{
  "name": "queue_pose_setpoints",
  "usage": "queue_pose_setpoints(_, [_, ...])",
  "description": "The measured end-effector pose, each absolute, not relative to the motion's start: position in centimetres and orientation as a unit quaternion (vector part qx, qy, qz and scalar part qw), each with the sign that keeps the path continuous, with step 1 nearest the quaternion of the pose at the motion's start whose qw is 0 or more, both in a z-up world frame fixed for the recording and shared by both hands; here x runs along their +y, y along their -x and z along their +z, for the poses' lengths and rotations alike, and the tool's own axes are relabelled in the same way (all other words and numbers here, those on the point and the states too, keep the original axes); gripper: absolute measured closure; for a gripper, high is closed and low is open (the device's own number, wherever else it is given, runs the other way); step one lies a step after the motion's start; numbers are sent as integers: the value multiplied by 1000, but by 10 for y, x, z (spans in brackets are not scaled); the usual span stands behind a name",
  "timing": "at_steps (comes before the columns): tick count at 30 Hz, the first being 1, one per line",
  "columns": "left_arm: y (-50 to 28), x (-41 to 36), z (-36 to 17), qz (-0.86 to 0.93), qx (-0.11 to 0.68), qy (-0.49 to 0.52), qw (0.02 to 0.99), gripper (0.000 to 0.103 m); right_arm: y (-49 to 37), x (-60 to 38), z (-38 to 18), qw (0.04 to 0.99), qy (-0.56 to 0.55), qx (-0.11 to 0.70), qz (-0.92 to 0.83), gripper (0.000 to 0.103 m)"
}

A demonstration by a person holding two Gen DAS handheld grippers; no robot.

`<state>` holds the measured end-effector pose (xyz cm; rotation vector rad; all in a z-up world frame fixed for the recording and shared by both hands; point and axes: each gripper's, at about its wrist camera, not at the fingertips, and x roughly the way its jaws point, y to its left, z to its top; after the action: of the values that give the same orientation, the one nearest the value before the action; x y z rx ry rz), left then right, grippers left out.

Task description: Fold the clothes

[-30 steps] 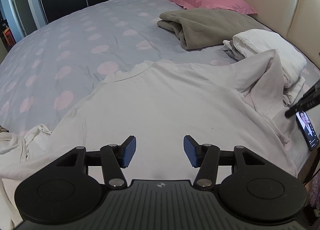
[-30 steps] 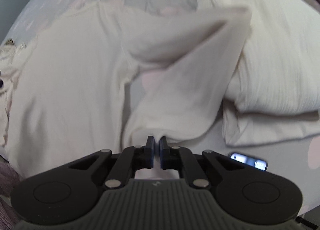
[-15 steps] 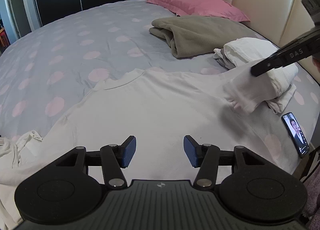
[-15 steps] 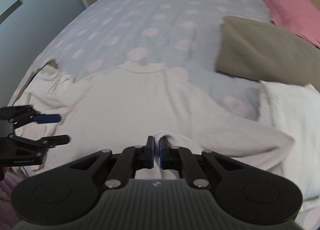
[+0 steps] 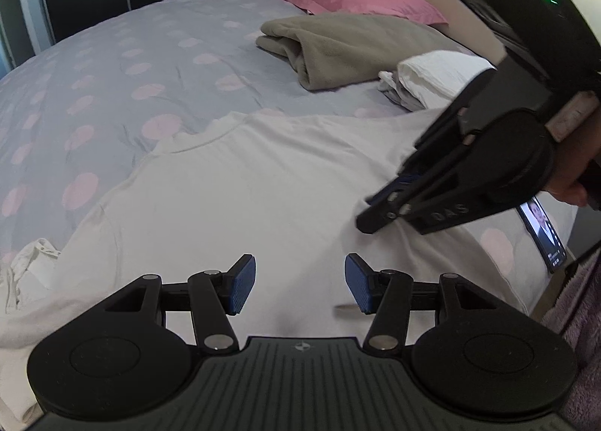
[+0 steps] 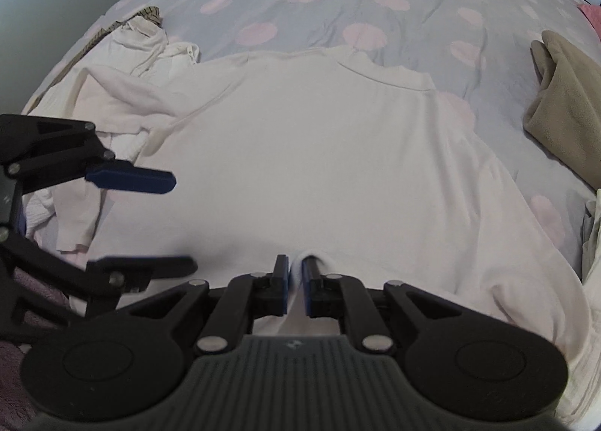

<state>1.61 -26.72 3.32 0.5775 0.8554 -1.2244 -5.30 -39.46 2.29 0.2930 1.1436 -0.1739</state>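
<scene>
A white long-sleeved cotton top [image 5: 240, 198] lay spread flat on the grey bedspread with pink dots [image 5: 124, 67], its collar pointing away from the person. The right gripper [image 6: 296, 282] had a fold of the top's sleeve between its fingers, which were just beginning to part. The left gripper [image 5: 299, 282] hovered over the near hem, fingers wide apart and empty. The fabric looked light, soft and limp, likely to sag; pinching at seams or hem corners would probably suit best.
</scene>
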Motion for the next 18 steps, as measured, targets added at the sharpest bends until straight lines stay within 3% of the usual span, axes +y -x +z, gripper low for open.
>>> queue_pose_setpoints(6, [6, -275, 20, -587, 382, -276, 658, 52, 50, -404, 17, 823, -151, 539, -97, 96])
queue_pose_setpoints(13, [28, -286, -8, -594, 389, -302, 636, 51, 53, -408, 14, 824, -153, 537, -98, 91])
queue_pose_setpoints(15, [33, -290, -18, -593, 388, -316, 631, 51, 58, -414, 15, 825, -156, 533, -105, 81])
queue_pose_setpoints(16, [36, -293, -24, -591, 383, -324, 632, 52, 61, -418, 16, 825, -157, 531, -110, 70])
queue_pose_setpoints(18, [39, -298, -32, -587, 370, -337, 636, 57, 69, -428, 19, 826, -160, 526, -122, 69])
